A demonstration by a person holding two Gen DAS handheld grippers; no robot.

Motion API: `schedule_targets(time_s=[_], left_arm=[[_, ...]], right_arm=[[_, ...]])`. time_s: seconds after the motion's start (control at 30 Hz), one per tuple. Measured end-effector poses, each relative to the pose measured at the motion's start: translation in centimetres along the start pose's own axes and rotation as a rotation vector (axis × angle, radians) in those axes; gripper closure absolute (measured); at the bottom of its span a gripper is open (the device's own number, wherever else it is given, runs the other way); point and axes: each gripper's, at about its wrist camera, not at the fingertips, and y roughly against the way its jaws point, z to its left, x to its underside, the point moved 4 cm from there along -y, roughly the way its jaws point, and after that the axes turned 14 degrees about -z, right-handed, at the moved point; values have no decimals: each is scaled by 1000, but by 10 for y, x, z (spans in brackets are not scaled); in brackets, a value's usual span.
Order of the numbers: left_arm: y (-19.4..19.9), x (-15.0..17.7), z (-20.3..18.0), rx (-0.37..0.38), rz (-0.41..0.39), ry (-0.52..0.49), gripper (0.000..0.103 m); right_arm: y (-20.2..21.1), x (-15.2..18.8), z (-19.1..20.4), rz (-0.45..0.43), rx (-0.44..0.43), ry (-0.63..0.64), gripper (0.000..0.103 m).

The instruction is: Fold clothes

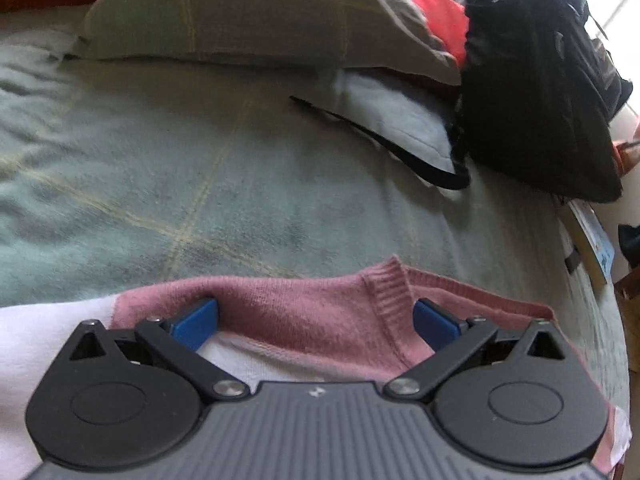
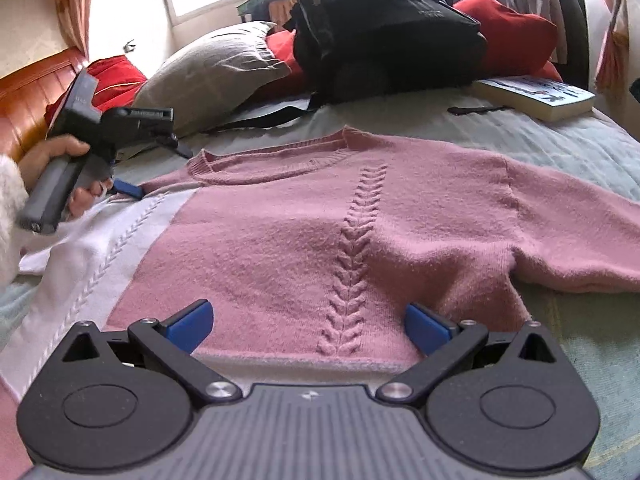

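Pink knit sweater [image 2: 320, 216] lying flat on the bed's pale green blanket [image 2: 560, 148], front up, neckline pointing toward the head end, hem lying at the near edge. White panel [image 2: 100, 248] running down one side of it, braided cable stitch [image 2: 352, 256] running up the middle of the pink part. One sleeve [image 2: 580, 236] stretching out toward the blanket's edge below the book [image 2: 536, 96].

Right gripper [image 2: 308, 320] hovering over the hem, blue fingers [image 2: 188, 322] standing wide apart on either side of the cable stitch, clamping nothing, pads not seeming to press on the knit.

Left gripper [image 1: 316, 320] sitting at the shoulder beside the ribbed collar [image 1: 390, 288], blue fingers [image 1: 196, 322] spread wide, pink knit lying between them but not being pinched. From the right wrist view, same gripper [image 2: 128, 190] being held in a hand [image 2: 60, 152] with a fluffy white sleeve [image 2: 8, 216], blue tip reaching the seam between the white panel and the pink shoulder; touching or just above the knit, cannot tell.

Toward the head end: grey pillow [image 2: 216, 68], black backpack [image 2: 384, 36] with a strap [image 1: 384, 140] trailing across the blanket, red fabric [image 2: 516, 36] bunching behind it. Wooden headboard [image 2: 32, 92] showing at the far corner.
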Motion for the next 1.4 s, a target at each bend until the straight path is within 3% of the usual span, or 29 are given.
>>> schedule_targets(time_s=[0.1, 0.2, 0.37, 0.53, 0.67, 0.8, 0.93, 1.03, 1.13, 1.27, 1.4], left_arm=[[29, 5, -5, 23, 39, -65, 1], [47, 19, -2, 77, 115, -61, 1], [27, 36, 20, 28, 144, -30, 1], [-1, 9, 41, -11, 19, 85, 1], [-12, -3, 44, -47, -16, 157, 1], [-1, 0, 31, -55, -3, 105, 1], [16, 6, 1, 65, 37, 54, 1], [5, 15, -26, 143, 92, 26, 1], [-13, 22, -35, 134, 96, 16, 1], [-29, 13, -29, 76, 0, 61, 1], [-18, 10, -30, 43, -11, 93, 1]], right_arm=[[7, 1, 2, 2, -14, -24, 0], [15, 2, 6, 5, -41, -30, 0], [15, 6, 11, 13, -54, -17, 0], [14, 9, 7, -1, -70, -40, 0], [13, 11, 7, -11, -76, -33, 0], [15, 10, 6, -17, -82, -39, 0], [18, 9, 4, -17, -87, -60, 0], [18, 10, 5, -14, -85, -55, 0], [17, 10, 6, -12, -83, -46, 0], [16, 12, 7, -12, -81, -32, 0], [16, 15, 11, -13, -71, 9, 0]])
